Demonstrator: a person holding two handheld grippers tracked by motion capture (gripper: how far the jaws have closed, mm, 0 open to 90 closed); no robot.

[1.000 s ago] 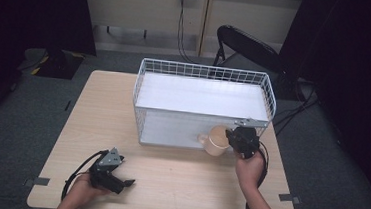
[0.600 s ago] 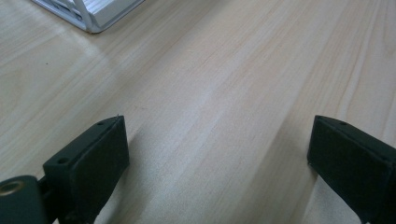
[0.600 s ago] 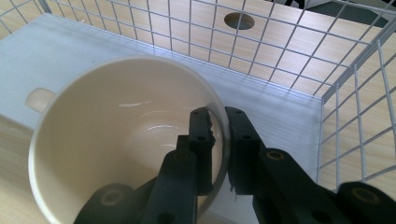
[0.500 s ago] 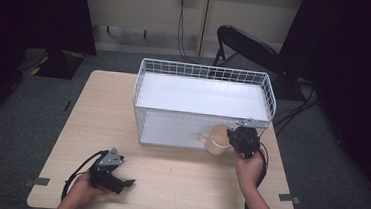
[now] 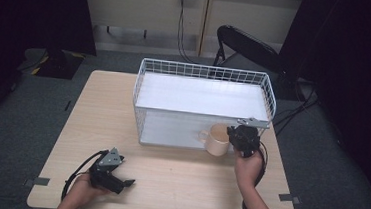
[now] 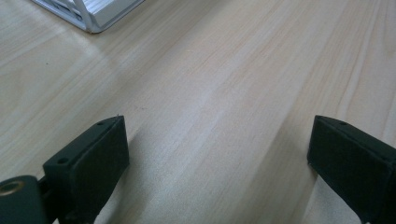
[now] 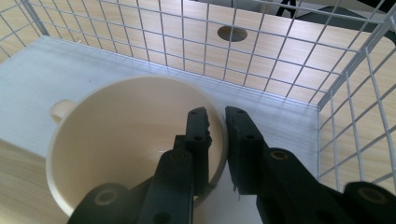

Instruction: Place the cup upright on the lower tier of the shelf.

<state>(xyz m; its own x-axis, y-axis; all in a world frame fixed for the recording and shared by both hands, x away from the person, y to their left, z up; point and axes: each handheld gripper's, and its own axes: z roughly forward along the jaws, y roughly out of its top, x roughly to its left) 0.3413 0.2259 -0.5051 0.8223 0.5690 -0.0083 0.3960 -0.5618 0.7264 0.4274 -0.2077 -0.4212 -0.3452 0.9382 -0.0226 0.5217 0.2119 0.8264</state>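
Your cream cup (image 7: pixel 135 144) stands upright at the near right corner of the white wire basket (image 5: pixel 269 98), its foot on the basket's white floor at the open front edge, its handle pointing left along that edge. Set against the high view from a second ago, the cup has not shifted at all. Your right gripper (image 7: pixel 217 123) pinches the cup's wall, one jaw inside the bowl and one outside the rim, and those jaws have just eased open by a hair, though the rim stays between them and the pads still look to be bearing on it. That reads as the start of a release, so the cup seems to be placed and what is left is to open fully and draw back without tipping it. Your left gripper (image 6: pixel 215 144) rests near the front left of the counter (image 5: pixel 183 169), jaws spread wide with nothing between them.
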